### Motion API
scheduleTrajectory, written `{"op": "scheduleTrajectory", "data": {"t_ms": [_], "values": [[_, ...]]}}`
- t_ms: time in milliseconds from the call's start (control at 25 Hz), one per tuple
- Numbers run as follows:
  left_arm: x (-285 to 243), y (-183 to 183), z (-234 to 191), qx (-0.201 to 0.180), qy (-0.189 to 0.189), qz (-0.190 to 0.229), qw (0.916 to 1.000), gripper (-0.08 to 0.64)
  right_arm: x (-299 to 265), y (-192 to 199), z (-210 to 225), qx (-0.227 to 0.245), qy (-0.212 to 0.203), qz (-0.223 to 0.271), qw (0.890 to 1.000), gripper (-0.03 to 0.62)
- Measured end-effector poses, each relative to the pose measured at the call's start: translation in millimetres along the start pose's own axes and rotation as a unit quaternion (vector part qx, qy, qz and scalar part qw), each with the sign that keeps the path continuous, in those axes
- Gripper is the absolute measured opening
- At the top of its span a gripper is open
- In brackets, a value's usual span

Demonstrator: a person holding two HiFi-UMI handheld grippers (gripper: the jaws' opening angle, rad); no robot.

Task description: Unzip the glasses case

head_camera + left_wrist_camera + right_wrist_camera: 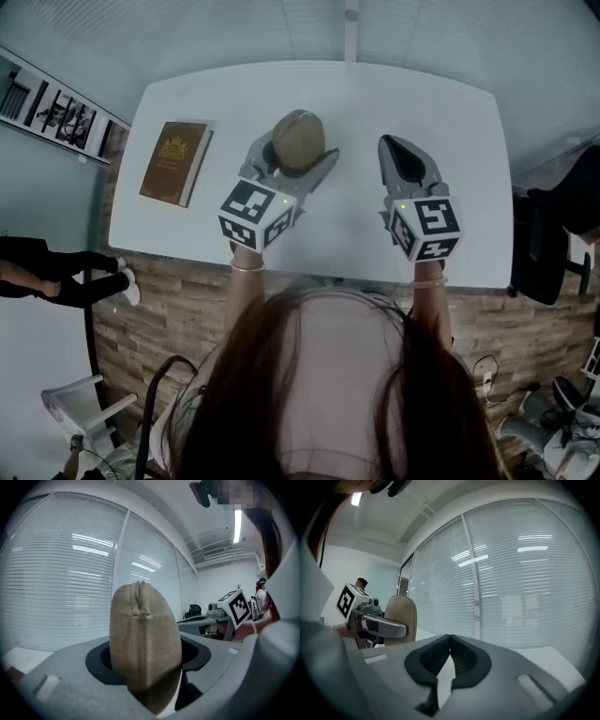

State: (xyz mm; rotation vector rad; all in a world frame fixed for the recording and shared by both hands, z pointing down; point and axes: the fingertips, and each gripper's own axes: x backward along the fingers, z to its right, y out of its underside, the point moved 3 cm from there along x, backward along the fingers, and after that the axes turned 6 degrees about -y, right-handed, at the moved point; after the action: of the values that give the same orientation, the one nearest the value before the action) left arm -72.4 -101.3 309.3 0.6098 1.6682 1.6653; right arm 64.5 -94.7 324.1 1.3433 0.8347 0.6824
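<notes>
Hair point(319, 394) is filling the bottom of the head view, and just beyond it both claws are hovering over the white surface point(356, 103). The left claw point(145, 665) is pinching the glasses case point(145, 634) by its lower part, so the case is standing upright between the jaws with its zip seam point(139, 592) facing back along the claw. The right claw point(450, 660) is sitting well to the right of the case, its ribbed black pads pressed together on nothing. A brown book point(175, 161) is lying flat, off to the left of the left claw.

Several things could be going wrong from here, in my judgement. The case is an egg-like oval, rounded on every side and covered in a coarse tan weave, so the grip is resting on curved walls. A tug on the zip could be rolling or squeezing it out from between the jaws. Pinching harder could be bowing the shell and making the zip bind. The puller itself is too small to make out. The right claw would need to be spreading before taking it, and its broad pads could be slipping off such a small tab. Whether the case is touching the surface I cannot tell, so a drop is also possible.
</notes>
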Motion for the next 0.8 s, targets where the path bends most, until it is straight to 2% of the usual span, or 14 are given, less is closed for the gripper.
{"op": "scheduleTrajectory", "data": {"t_ms": [240,360,800], "values": [[-2.9,0.4,2.0,-0.001,0.009,-0.002,1.0,0.307,0.4,-0.4,-2.2,0.003,-0.011,0.0,1.0,0.003],[-4.7,0.1,5.0,-0.001,0.017,-0.003,0.9999,0.307,3.9,-0.1,-2.2,-0.016,-0.022,-0.001,1.0,0.003],[-11.5,1.6,5.5,-0.008,0.059,-0.018,0.9981,0.307,1.9,-22.2,-13.2,-0.035,-0.11,0.029,0.993,0.003]]}}
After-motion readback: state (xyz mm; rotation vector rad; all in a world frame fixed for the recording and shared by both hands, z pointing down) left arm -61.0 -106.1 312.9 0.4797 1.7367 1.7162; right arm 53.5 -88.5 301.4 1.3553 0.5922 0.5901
